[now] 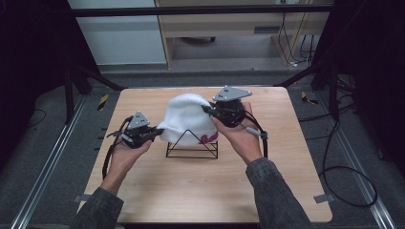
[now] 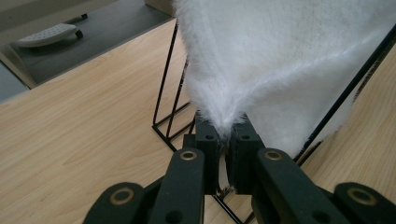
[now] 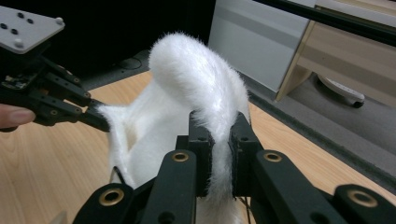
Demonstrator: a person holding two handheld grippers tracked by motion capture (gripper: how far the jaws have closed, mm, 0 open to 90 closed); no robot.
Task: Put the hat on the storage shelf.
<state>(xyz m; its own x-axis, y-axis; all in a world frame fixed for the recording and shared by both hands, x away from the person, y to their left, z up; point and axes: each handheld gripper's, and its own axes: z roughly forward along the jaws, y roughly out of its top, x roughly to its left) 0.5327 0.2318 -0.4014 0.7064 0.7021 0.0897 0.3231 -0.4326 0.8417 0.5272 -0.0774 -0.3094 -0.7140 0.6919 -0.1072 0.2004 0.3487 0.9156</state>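
On the worktop (image 1: 143,191), left tongs (image 1: 154,132) are clamped on the near-left edge of a white fluffy hat (image 1: 188,121); right tongs (image 1: 208,109) are clamped on its far-right edge. Hat is draped over a black wire stand (image 1: 192,148). Step judged: seating the hat on the stand. Next: lower both edges evenly, then release.

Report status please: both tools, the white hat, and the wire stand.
Left tool shut on white fuzzy hat edge. Right tool shut on opposite edge. Hat stretched over black wire stand. Nothing in the way on table.
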